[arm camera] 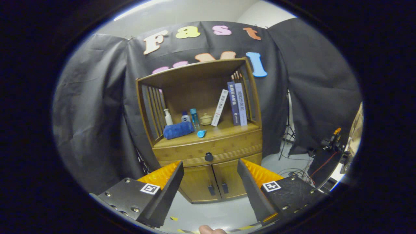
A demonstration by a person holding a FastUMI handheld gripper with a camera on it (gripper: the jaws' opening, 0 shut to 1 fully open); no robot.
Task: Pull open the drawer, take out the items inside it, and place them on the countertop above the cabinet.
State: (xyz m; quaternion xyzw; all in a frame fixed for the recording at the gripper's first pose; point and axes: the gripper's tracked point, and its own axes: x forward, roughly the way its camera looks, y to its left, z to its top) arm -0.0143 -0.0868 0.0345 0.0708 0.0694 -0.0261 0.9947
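Note:
A wooden cabinet [208,152] stands ahead against the booth's black wall. Its drawer [208,150] is shut, with a round dark knob [209,157] at the middle of its front. The countertop [227,131] above the drawer carries a blue cloth [178,130], a white pump bottle [167,117], a small blue-capped bottle [185,116], a tall blue tube [194,119], a blue cap [201,133], a small lidded jar [206,119] and three books [234,103]. My gripper [210,175] is open with nothing between its fingers, some way short of the cabinet, the knob just above the gap.
Two lower cabinet doors [213,183] with dark handles sit below the drawer. Cables and stands [294,152] lie on the light floor to the right, next to dark equipment [331,146]. A fingertip [211,230] shows below the fingers.

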